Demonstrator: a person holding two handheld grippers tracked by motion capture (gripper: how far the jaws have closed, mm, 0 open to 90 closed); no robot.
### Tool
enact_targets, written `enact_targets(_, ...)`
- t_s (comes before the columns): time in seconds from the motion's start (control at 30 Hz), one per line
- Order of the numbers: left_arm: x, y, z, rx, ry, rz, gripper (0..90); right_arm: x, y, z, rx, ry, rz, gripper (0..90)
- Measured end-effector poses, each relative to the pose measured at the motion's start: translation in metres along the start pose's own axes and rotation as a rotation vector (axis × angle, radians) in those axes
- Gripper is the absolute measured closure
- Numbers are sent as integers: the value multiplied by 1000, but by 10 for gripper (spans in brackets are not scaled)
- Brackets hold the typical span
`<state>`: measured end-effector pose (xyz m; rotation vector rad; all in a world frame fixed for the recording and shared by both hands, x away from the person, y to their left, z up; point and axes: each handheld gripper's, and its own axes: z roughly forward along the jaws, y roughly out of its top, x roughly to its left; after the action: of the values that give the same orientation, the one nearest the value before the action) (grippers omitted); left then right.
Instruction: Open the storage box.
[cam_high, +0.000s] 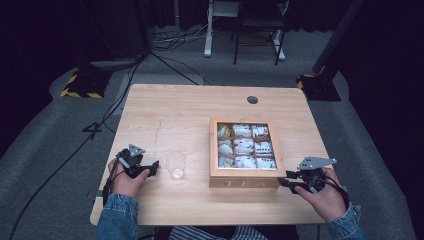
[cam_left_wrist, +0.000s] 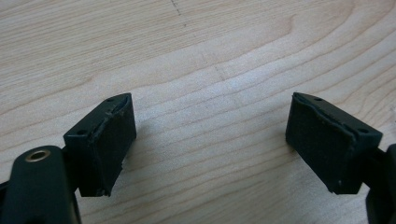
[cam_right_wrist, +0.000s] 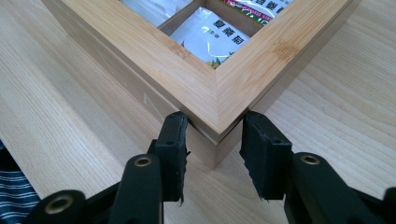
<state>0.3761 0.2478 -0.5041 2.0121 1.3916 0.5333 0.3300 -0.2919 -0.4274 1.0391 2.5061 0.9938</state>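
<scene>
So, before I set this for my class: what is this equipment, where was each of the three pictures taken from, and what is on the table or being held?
A person holds a hand-operated two-jaw gripper in each hand. The high view looks down on a wooden table. The other two pictures come from cameras riding on the grippers. On the table stand a wooden tea box filled with sachets and a clear glass cup. The right gripper has clamped the near corner of the tea box. The left gripper is open over bare wood, holding nothing, beside the cup.
</scene>
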Motion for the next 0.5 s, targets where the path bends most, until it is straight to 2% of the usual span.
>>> enact_targets(0.23,0,0,0,0,0,0,166,1,2,-5,-15,-11,-4,617)
enact_targets(0.5,0,0,0,0,0,-1,166,3,7,-15,-65,-39,-15,626)
